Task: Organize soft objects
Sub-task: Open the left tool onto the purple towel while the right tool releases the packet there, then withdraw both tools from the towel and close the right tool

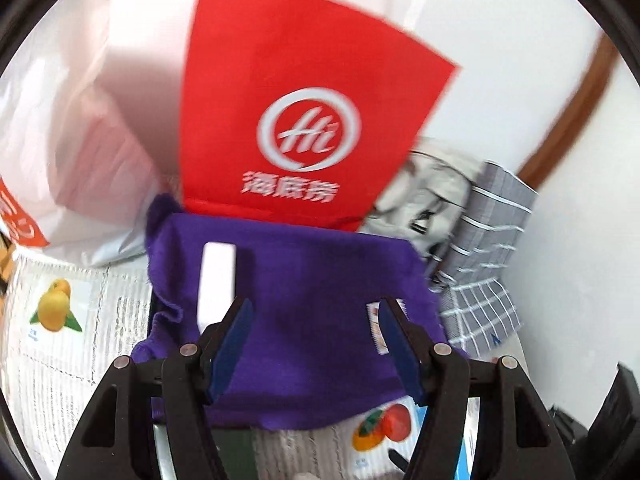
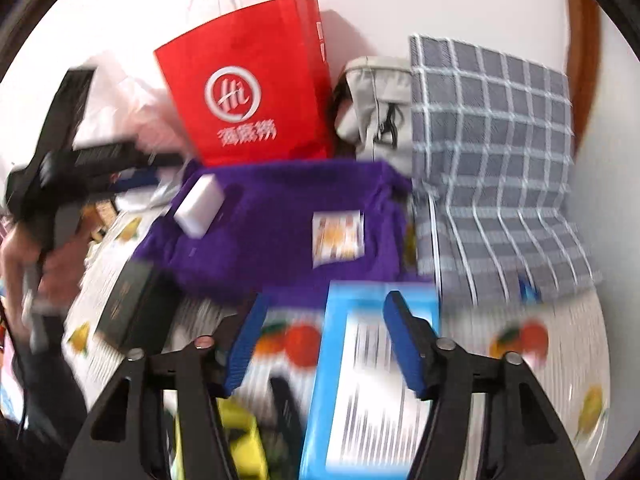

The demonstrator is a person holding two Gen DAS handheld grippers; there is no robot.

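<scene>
A purple cloth [image 1: 312,280] lies spread on the table, with a white sponge block [image 1: 216,276] and a small printed packet [image 1: 376,328] on top of it. My left gripper [image 1: 316,320] hovers above the cloth, jaws open and nothing between the blue pads. In the right wrist view the same purple cloth [image 2: 280,216] carries the sponge [image 2: 198,204] and the packet [image 2: 338,236]. A grey checked cloth [image 2: 492,160] is draped at the right against the wall. My right gripper [image 2: 328,312] is open above a blue box [image 2: 376,380] and holds nothing.
A red paper bag [image 2: 248,92] and a beige bag [image 2: 380,100] stand at the wall behind the cloths. A black box [image 2: 128,304] and a yellow object [image 2: 236,432] lie on the fruit-print table cover [image 2: 520,340]. A person's hand [image 2: 24,256] holds the left tool at the left edge.
</scene>
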